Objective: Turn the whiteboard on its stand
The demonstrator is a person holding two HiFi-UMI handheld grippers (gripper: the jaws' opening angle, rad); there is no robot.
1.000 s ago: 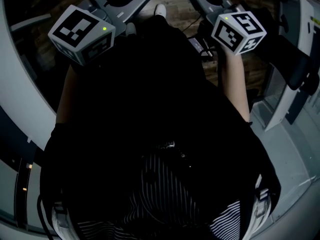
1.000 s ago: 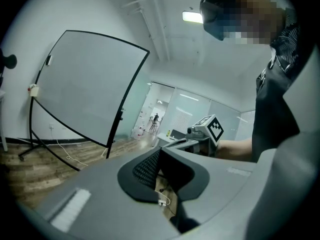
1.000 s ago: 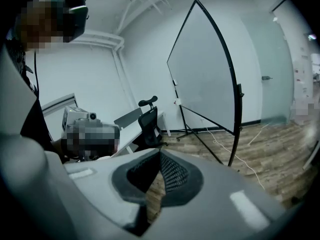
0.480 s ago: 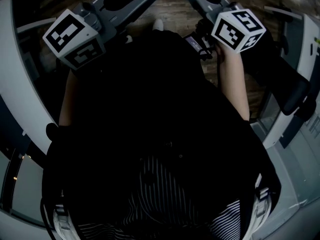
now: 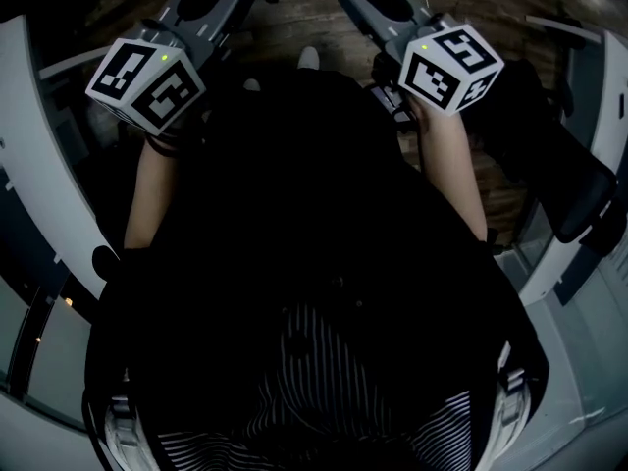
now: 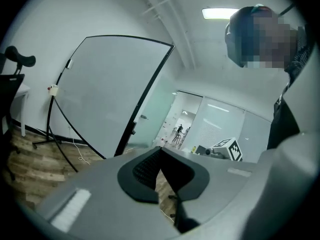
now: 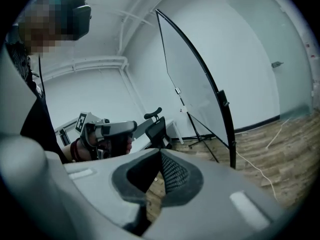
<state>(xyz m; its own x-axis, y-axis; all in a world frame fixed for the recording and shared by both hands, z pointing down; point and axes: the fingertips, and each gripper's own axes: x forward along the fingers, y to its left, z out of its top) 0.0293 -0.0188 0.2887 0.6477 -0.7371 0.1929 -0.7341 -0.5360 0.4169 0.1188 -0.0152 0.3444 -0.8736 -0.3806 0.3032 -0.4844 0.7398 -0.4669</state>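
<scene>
Two hand-held grippers point out over a wooden floor (image 7: 280, 154) while a person in dark clothing holds them at chest height, seen from the head view. The left gripper (image 6: 160, 151) has its fingers (image 6: 145, 166) pressed together at the tips with nothing between them, and the right gripper (image 7: 160, 156) likewise has its fingers (image 7: 172, 176) pressed together and bare. The whiteboard (image 6: 110, 89), a large pale panel in a thin black frame, rests on its stand (image 6: 55, 134) on the floor beside a white wall, well apart from both grippers and touched by neither. It fills the left half of the left gripper view; in the right gripper view it rises right of centre, seen at a sharp angle. A black office chair (image 7: 155, 129) stands near the stand's legs. A white cable (image 7: 255, 171) trails across the floorboards. To the right of the whiteboard in the left gripper view is a glass door (image 6: 150, 119) to a bright corridor.
</scene>
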